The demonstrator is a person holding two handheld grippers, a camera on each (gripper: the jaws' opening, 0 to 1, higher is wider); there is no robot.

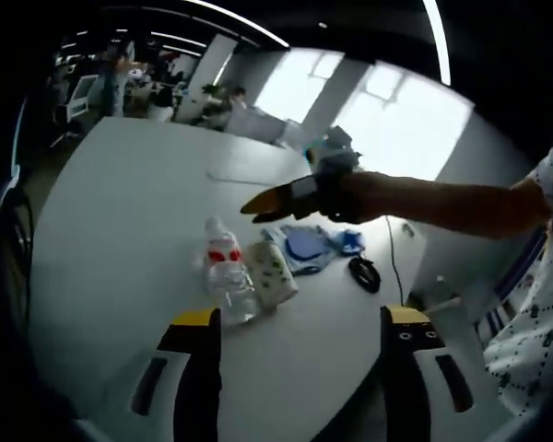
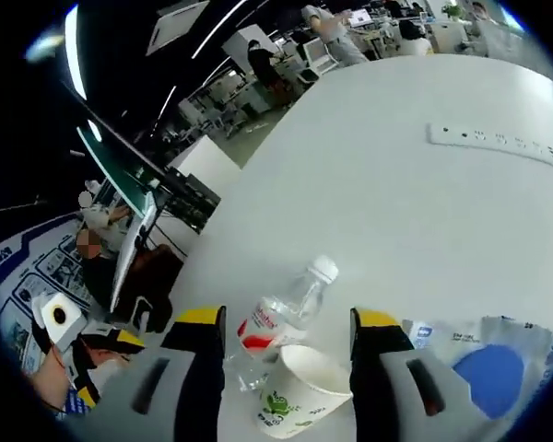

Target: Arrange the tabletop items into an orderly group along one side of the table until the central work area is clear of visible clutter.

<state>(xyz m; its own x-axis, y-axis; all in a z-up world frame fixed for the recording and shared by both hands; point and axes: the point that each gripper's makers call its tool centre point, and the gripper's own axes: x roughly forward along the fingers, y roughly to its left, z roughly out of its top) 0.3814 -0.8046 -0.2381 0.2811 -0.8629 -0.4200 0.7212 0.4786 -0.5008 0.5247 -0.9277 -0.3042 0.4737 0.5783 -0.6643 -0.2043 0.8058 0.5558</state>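
A clear water bottle (image 1: 229,276) with a red label lies on the white table (image 1: 120,203), and a paper cup (image 1: 273,271) with green print lies on its side against it. Blue-and-white packets (image 1: 304,247) sit just behind them. My left gripper (image 1: 301,318) is open, above the table and short of the bottle. The right gripper (image 1: 272,203) comes in from the right on a person's arm and hovers over the items. In the right gripper view the bottle (image 2: 281,318) and cup (image 2: 304,391) show between the wide-apart jaws of my right gripper (image 2: 286,320), which is open.
A black mouse-like object (image 1: 364,273) with a cable lies right of the packets, beside a small blue item (image 1: 350,241). A blue packet (image 2: 493,368) lies right of the cup. A white power strip (image 2: 498,143) sits farther out on the table (image 2: 396,203). People and desks fill the background.
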